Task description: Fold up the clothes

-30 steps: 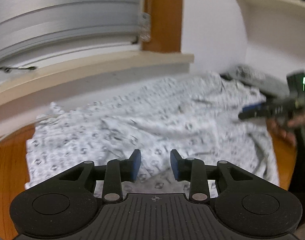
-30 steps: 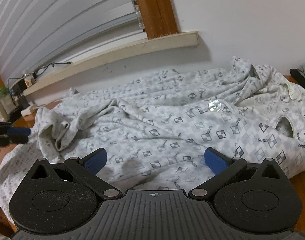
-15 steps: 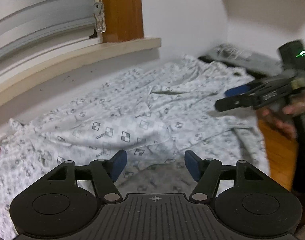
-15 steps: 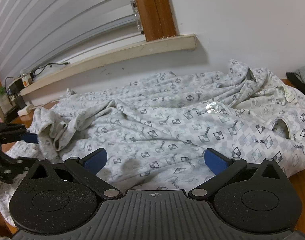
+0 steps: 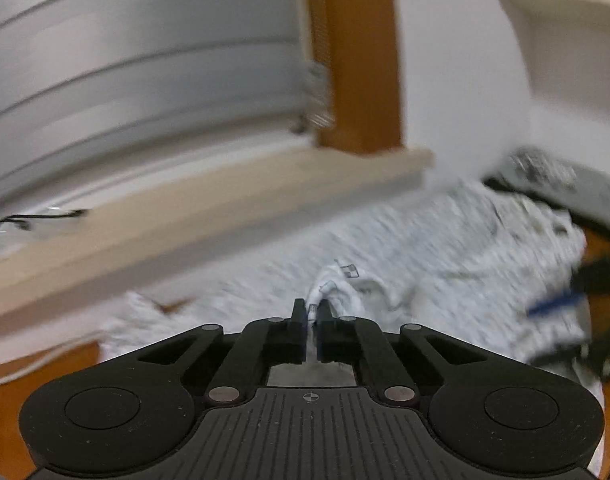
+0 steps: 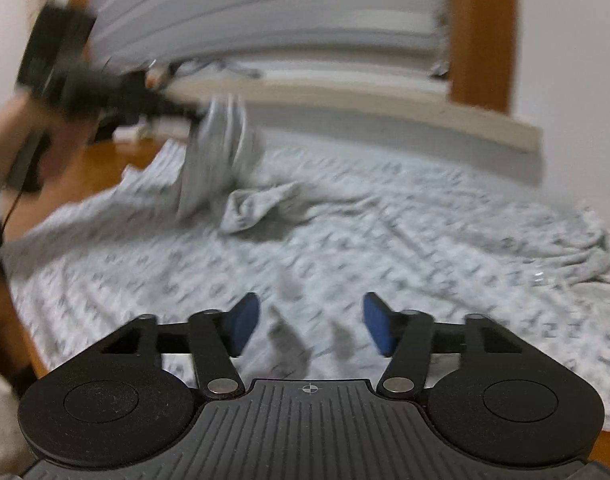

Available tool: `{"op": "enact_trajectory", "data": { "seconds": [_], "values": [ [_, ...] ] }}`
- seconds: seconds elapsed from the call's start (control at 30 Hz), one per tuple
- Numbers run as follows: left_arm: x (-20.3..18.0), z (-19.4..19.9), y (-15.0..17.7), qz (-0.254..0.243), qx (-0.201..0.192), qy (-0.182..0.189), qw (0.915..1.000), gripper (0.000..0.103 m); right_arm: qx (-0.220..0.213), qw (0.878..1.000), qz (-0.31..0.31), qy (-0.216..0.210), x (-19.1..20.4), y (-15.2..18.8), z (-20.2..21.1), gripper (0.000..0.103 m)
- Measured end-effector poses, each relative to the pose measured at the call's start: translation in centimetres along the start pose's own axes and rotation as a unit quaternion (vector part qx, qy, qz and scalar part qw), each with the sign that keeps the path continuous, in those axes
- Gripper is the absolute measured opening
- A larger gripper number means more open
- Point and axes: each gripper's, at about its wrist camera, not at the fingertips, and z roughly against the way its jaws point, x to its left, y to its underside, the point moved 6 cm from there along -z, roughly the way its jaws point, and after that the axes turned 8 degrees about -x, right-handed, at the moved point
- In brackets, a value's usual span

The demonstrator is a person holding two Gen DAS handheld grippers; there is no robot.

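Patterned shirt (image 6: pixel 385 240) spread rumpled across a wooden table (image 6: pixel 93 168), below a window sill (image 5: pixel 225 200) and slatted blind (image 5: pixel 145 80), most of it lying flat for folding. Left gripper (image 5: pixel 311 312) clamped shut on a pinch of the fabric, seen from the right wrist camera raised clear of the table with a fold of cloth hanging from its tip, apparently to carry one edge or sleeve over the body of the garment; which part exactly, too blurred to tell. Right gripper (image 6: pixel 311 320) low over the near stretch of shirt, blue pads (image 6: pixel 245 320) closing with cloth beneath and between them but not yet pressing on it, probably to take a second hold so both corners travel together. Dark clothing (image 5: pixel 553 176) heaped at the far right edge of the table, apart from the work. Fold barely begun, judging by the wrinkled spread.
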Motion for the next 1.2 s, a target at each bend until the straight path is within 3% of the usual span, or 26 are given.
{"op": "enact_trajectory", "data": {
  "seconds": [0.17, 0.3, 0.37, 0.43, 0.57, 0.8, 1.0, 1.07, 1.17, 1.2],
  "values": [
    [3.3, 0.8, 0.0, 0.034, 0.001, -0.012, 0.9994, 0.005, 0.008, 1.0, -0.003, -0.013, -0.4, 0.7, 0.1, 0.05],
    [4.8, 0.4, 1.9, 0.109, 0.007, 0.017, 0.9939, 0.007, 0.006, 1.0, 0.002, -0.007, -0.2, 0.8, 0.1, 0.05],
    [4.7, 0.0, 3.0, 0.133, 0.011, 0.028, 0.9907, 0.019, 0.005, 1.0, 0.007, -0.004, 0.0, 0.8, 0.0, 0.051],
    [4.3, -0.1, 4.1, 0.145, 0.015, 0.029, 0.9889, 0.038, 0.003, 1.0, 0.013, 0.001, 0.2, 0.8, 0.0, 0.051],
    [2.7, 0.1, 6.1, 0.157, 0.02, 0.037, 0.9867, 0.049, 0.001, 1.0, 0.017, 0.005, 0.4, 0.8, 0.1, 0.052],
    [-0.2, 2.6, 6.9, 0.138, 0.001, 0.038, 0.9898, 0.071, 0.001, 1.0, 0.006, 0.002, 0.2, 0.9, 0.0, 0.058],
    [-4.5, 1.3, 8.0, 0.031, 0.04, 0.012, 0.9986, 0.071, -0.003, 1.0, 0.007, 0.01, 0.3, 1.0, 0.1, 0.057],
    [-5.2, 0.2, 8.5, 0.001, 0.058, 0.0, 0.9983, 0.069, -0.009, 1.0, 0.005, 0.014, 0.2, 0.9, 0.3, 0.053],
    [-5.5, -0.9, 8.7, -0.021, 0.067, -0.001, 0.9975, 0.066, -0.015, 1.0, -0.002, 0.016, 0.0, 0.9, 0.5, 0.036],
    [-5.3, -1.1, 8.7, -0.02, 0.068, -0.001, 0.9975, 0.056, -0.016, 1.0, -0.004, 0.017, -0.1, 0.9, 0.5, 0.03]
  ]
}}
